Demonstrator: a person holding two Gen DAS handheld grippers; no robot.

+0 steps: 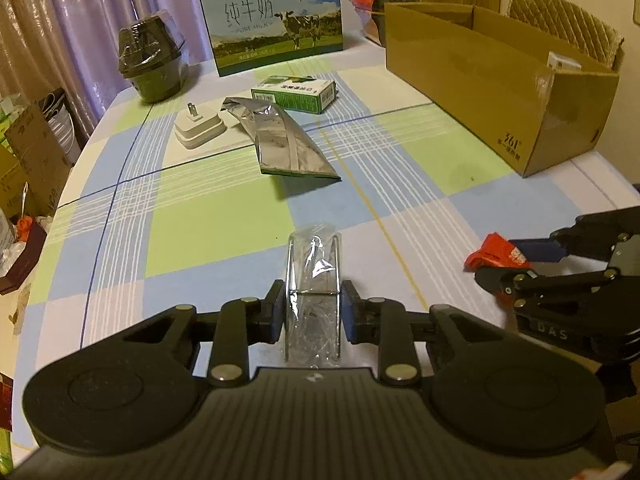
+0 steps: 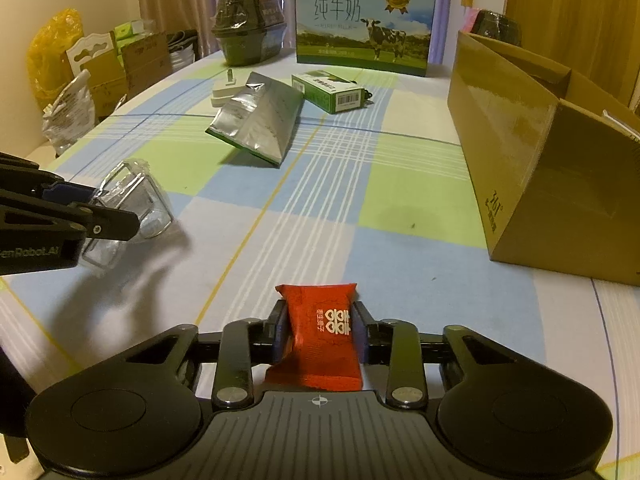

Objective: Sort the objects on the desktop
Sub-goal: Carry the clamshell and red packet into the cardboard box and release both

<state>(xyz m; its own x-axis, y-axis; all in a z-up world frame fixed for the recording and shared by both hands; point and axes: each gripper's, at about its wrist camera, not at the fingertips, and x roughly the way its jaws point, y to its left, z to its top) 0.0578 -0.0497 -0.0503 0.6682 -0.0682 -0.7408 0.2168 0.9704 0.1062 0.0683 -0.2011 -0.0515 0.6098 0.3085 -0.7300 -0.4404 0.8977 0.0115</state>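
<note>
The left gripper [image 1: 313, 312] is clamped on a clear plastic box [image 1: 313, 280], its two pads pressing the box's sides, the box sticking out ahead of the fingers above the checked tablecloth [image 1: 192, 216]. Off to its right, the right gripper [image 2: 320, 334] pinches a red candy packet [image 2: 320, 328] with white characters, the packet standing between the pads and poking out in front of them.

Ahead of both tools, further along the table, a silver foil pouch [image 1: 286, 140] lies flat; just beyond it sits a green-and-white carton [image 1: 294, 94], and to the pouch's left a white plug adapter [image 1: 198, 126] touching or just beside it. Farther still stand a dark wrapped pot [image 1: 154, 60] on the left and a milk carton case [image 1: 276, 20] printed with a cow.

To the front right of the right gripper an open cardboard box [image 2: 532, 152] rests on the table, well apart from the packet; something white shows inside its near end in the left wrist view, too small to name
</note>
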